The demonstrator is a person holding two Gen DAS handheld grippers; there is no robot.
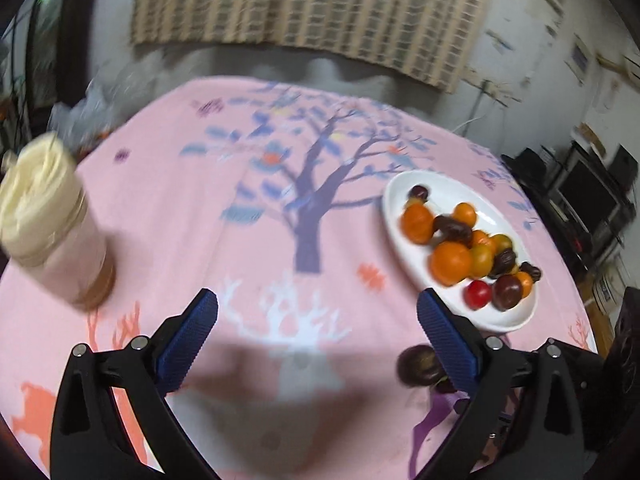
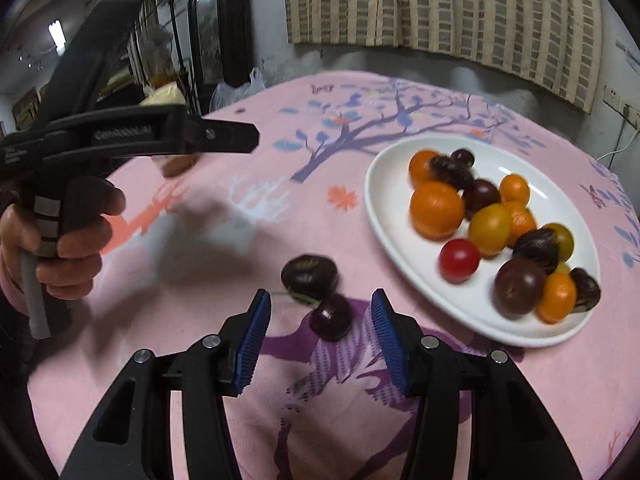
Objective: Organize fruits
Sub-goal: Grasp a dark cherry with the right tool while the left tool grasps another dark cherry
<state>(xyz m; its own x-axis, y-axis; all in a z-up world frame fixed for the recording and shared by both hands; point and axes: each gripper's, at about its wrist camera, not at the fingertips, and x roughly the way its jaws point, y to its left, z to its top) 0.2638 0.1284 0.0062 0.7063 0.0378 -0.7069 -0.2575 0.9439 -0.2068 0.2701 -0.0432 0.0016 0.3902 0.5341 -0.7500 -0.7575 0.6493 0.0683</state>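
A white oval plate (image 2: pixel 400 240) (image 1: pixel 396 216) on the pink tablecloth holds several oranges, small tomatoes and dark fruits. Two dark purple fruits lie loose on the cloth: a larger one (image 2: pixel 309 276) and a smaller one (image 2: pixel 331 317). My right gripper (image 2: pixel 320 320) is open, its blue pads on either side of the smaller fruit, not touching it. My left gripper (image 1: pixel 318 340) is open and empty above the cloth; a dark fruit (image 1: pixel 418 365) lies just inside its right finger. In the right wrist view the left gripper body (image 2: pixel 132 132) hovers at the left, held by a hand.
A jar with a cream lid (image 1: pixel 48 220) stands at the left of the round table. A curtain hangs on the wall behind. Dark furniture and boxes stand off the table's right edge (image 1: pixel 576 280). A plastic bag (image 2: pixel 236 90) lies at the far left edge.
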